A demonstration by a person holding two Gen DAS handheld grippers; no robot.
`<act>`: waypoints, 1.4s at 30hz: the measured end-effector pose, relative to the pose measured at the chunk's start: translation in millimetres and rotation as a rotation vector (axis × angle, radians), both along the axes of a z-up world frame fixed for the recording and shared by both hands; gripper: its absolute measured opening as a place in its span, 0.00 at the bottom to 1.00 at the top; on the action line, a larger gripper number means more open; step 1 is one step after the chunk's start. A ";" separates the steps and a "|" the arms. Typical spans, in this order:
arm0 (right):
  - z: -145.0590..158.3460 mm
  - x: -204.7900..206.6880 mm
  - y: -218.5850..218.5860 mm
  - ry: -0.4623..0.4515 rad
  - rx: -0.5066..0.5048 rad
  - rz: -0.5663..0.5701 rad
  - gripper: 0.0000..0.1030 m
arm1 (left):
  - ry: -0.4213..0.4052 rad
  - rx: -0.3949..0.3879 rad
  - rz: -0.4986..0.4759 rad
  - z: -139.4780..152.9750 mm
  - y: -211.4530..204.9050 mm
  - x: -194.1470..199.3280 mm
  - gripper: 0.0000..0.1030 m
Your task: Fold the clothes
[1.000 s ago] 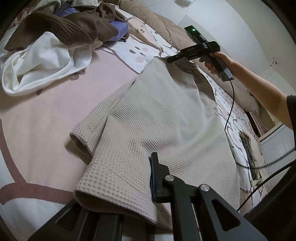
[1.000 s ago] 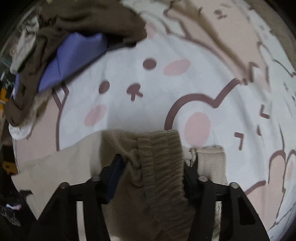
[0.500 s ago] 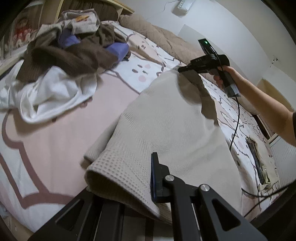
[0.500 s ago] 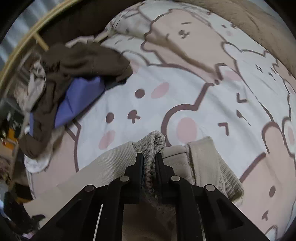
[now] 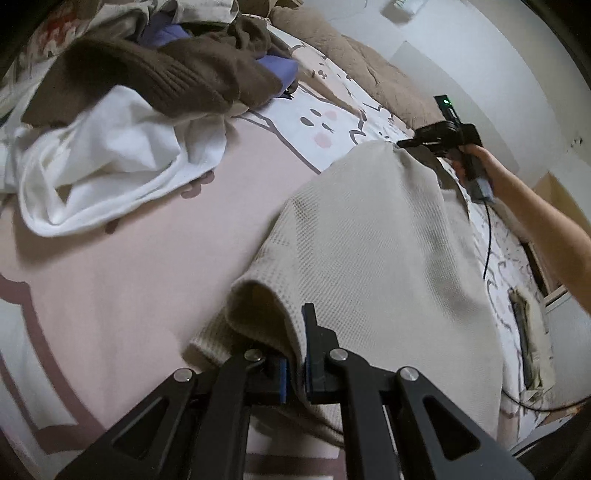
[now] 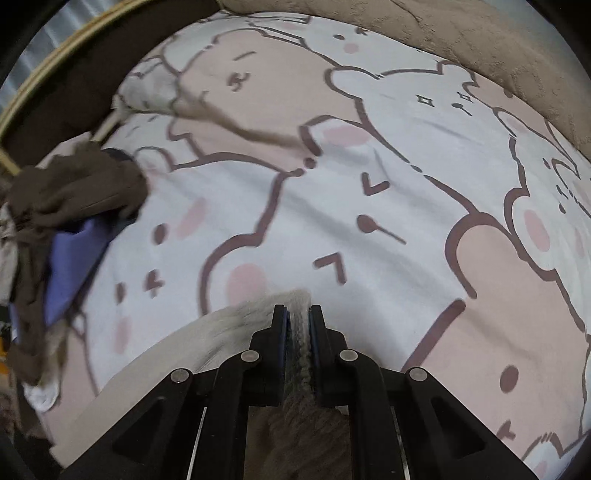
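A beige waffle-knit garment (image 5: 373, 243) is stretched between both grippers above the bed. My left gripper (image 5: 295, 365) is shut on its near edge at the bottom of the left wrist view. The right gripper (image 5: 404, 143), held by a person's hand (image 5: 480, 162), pinches the far corner. In the right wrist view my right gripper (image 6: 297, 325) is shut on a ribbed fold of the beige garment (image 6: 236, 325), which hangs below it over the sheet.
A pink and white bear-print bedsheet (image 5: 122, 266) covers the bed. A pile of clothes lies at the left: a white garment (image 5: 110, 162), a brown sweater (image 5: 166, 77) and a purple item (image 6: 70, 258). A tan quilt (image 6: 461, 33) runs along the far side. A cable (image 5: 487, 243) hangs from the right gripper.
Both grippers have lifted the beige garment off the bed and pulled it taut. The left gripper closed on its near edge, and the right gripper went from open around the ribbed fold to shut on it.
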State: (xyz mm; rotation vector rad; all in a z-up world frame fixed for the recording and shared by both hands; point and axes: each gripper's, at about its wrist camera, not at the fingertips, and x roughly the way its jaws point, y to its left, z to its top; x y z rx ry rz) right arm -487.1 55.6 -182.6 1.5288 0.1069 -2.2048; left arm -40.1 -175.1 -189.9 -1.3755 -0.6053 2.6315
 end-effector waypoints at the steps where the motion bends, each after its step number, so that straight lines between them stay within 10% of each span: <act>1: -1.7 -2.6 -0.5 0.008 0.004 -0.012 0.12 | -0.003 0.001 0.003 0.4 -1.3 1.9 0.07; 5: 18.7 -9.1 7.2 0.066 -0.012 -0.083 0.21 | -0.007 -0.011 0.002 1.4 -1.9 5.2 0.07; 8: 52.7 6.7 24.9 0.133 -0.072 -0.110 0.62 | -0.009 -0.024 -0.001 2.0 -1.5 6.8 0.07; 17: 45.6 101.0 37.1 0.023 -0.062 0.075 0.54 | -0.013 -0.074 -0.017 3.1 1.8 10.2 0.07; 20: 12.8 86.6 64.2 -0.024 -0.003 -0.031 0.29 | -0.007 -0.093 -0.025 1.5 4.3 10.3 0.08; 25: 24.9 98.2 117.7 -0.083 -0.359 -0.196 0.24 | -0.010 -0.086 -0.026 5.2 4.5 9.8 0.08; 26: 35.8 114.1 119.7 -0.058 -0.389 -0.191 0.29 | -0.010 -0.083 -0.025 6.8 3.7 10.3 0.08; 29: 67.1 170.6 128.0 0.004 -0.461 -0.192 0.98 | 0.017 -0.110 -0.010 17.4 -0.1 23.1 0.20; 33: 89.7 244.8 141.7 0.011 -0.504 -0.174 1.00 | 0.052 -0.146 0.010 31.6 -5.1 40.0 0.54; 42: 101.8 389.4 190.6 -0.069 -0.528 -0.246 1.00 | 0.088 -0.128 0.003 46.1 -13.7 70.2 0.56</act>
